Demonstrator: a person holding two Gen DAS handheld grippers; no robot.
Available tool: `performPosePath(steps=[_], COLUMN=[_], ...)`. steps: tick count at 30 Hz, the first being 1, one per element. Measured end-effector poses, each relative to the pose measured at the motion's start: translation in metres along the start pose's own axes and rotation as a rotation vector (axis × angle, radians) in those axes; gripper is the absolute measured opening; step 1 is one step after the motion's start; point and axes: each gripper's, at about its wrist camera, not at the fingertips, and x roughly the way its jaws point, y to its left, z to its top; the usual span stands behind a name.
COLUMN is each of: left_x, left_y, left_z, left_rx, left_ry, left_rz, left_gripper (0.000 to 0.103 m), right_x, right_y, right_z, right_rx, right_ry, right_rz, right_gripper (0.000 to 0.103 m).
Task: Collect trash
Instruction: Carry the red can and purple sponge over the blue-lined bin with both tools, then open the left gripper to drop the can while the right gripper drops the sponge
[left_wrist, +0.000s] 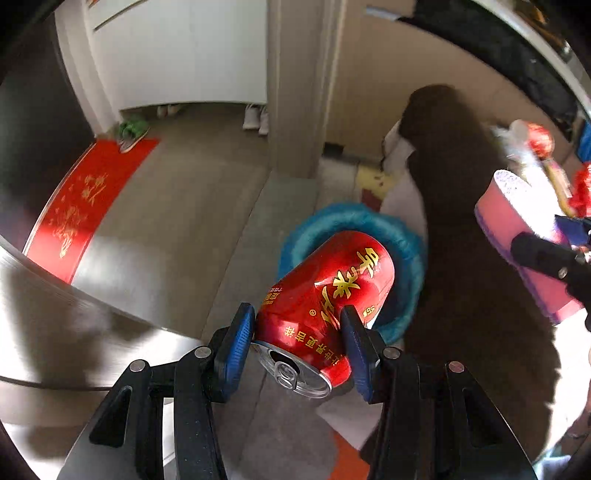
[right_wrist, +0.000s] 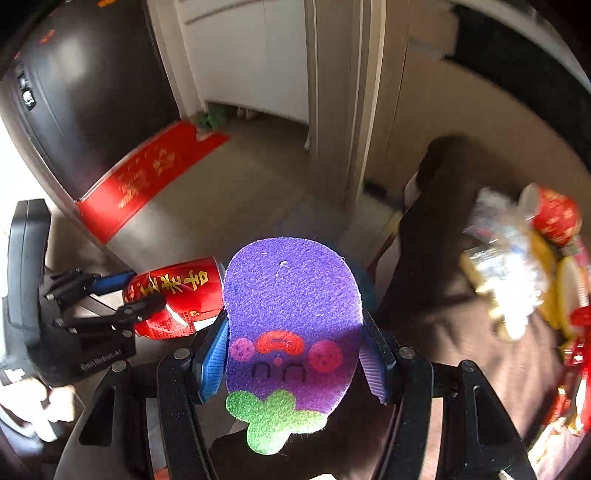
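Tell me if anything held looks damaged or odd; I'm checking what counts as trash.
The red can in the left gripper is dented and creased along its side, its tab end open. The right gripper holds a purple eggplant-shaped sponge, which looks intact, an odd thing to throw away.

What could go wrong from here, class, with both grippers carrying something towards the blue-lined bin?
1. The red can is dented, tilted and open-topped in the left gripper; it might slip or drip any leftover liquid.
2. The purple sponge is pinched only at its sides by the right gripper; being soft, it may squeeze out.
3. The bin is mostly hidden behind the can, so a drop could miss.
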Motion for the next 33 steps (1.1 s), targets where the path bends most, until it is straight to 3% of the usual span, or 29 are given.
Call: performPosePath(steps=[3,9,16,25,33], left_x=[0.027,0.078,0.113,0.153,0.184], left_y=[0.01,0.006,-0.012,-0.028,-0.033], left_z=[0.0,0.003,0.013,0.025,0.028], left_rx=[-0.032,-0.039,-0.034,-0.033,-0.085], left_ry=[0.044,0.13,0.169,0.226,0.273], left_rz=[-0.012,-0.029,-0.058,-0.094,-0.142], left_gripper=[0.049,0.049,0.049,0.049,0.049], right_x=[0.028,0.087,0.165,0.208,0.236], right_y=[-0.005,-0.006,-0.024,-0.054,-0.069], right_z=[0.013,0.032,0.039,0.029,0.026], right_rx=[0.056,0.085,0.16,0.25,0.301], right_ry=[0.087,0.261,0.471,0.566,0.584], right_rz=[0.05,0.043,0.018,0.011,0.01], right_gripper=[0.059,0.059,0.059,0.059,0.06])
